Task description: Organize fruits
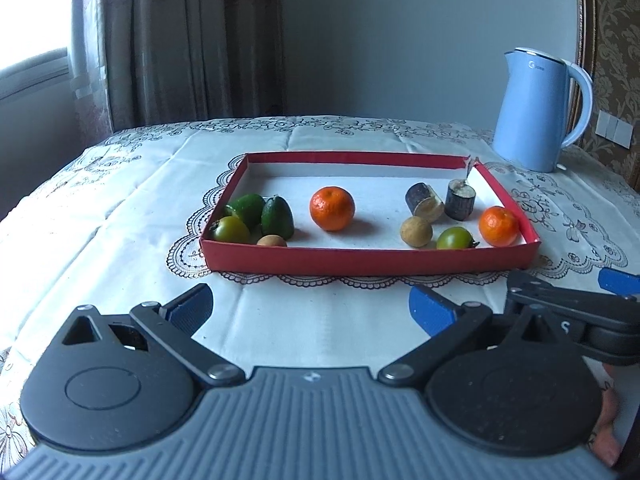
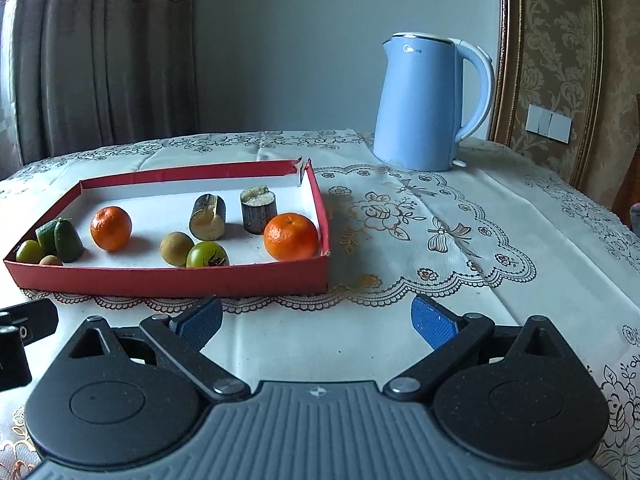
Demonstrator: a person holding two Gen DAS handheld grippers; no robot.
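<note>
A red tray (image 1: pixel 360 259) (image 2: pixel 168 278) lies on the table and holds the fruit. Left end: two dark green fruits (image 1: pixel 277 216), a green tomato (image 1: pixel 231 229), a small brown longan (image 1: pixel 272 241). Middle: a mandarin (image 1: pixel 332 208) (image 2: pixel 111 227). Right end: two sugarcane pieces (image 1: pixel 460 199) (image 2: pixel 208 216), a longan (image 1: pixel 416 231), a green tomato (image 1: pixel 455 238) (image 2: pixel 207 255), a second mandarin (image 1: pixel 498 225) (image 2: pixel 291 236). My left gripper (image 1: pixel 310 306) is open and empty before the tray's front wall. My right gripper (image 2: pixel 316 318) is open and empty, off the tray's front right corner.
A light blue electric kettle (image 1: pixel 538 110) (image 2: pixel 428 102) stands at the back right of the table. A lace-patterned white tablecloth (image 2: pixel 460 248) covers the table. Curtains (image 1: pixel 180 40) hang behind on the left. The right gripper's body (image 1: pixel 568 312) sits close beside the left one.
</note>
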